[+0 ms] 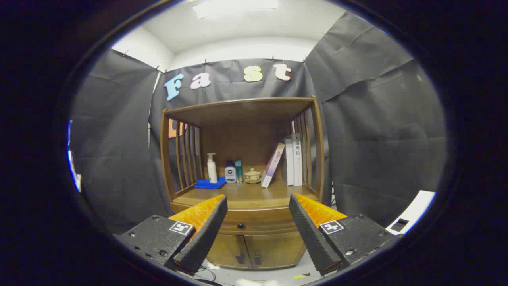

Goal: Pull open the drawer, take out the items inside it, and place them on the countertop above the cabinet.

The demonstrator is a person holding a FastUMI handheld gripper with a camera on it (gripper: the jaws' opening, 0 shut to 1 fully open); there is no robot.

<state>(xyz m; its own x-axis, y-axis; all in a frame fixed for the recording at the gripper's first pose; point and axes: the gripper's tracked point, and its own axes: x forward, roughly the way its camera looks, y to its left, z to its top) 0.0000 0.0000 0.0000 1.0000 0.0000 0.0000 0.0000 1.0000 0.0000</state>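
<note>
Wooden cabinet (242,222): freestanding, with an open shelf bay above and two lower doors (254,248). It faces the gripper squarely and sits well beyond the fingers, so this reads as the approach stage.

Countertop (246,196): the flat surface under the shelf roof, the drop-off place for the task. Its front half is bare, probably left free for that purpose; the goods are pushed to the back.

Drawer (256,222): a shallow band just under the countertop, shut, its contents hidden. The small dark knob (240,226) lies between the fingers but far ahead of them.

Books (294,159): upright against the right slats, with one slim volume (273,165) leaning on them.

Blue cloth (209,184): folded at back left, serving as a mat under the white pump bottle (211,168).

Two small bottles (234,172): standing just beside the pump bottle.

Lidded ceramic cup (252,176): between the bottles and the leaning volume.

Gripper (258,202): fingers spread wide, holding nothing, touching nothing. The gap is far wider than the knob would need, so some closing seems called for at contact.
</note>
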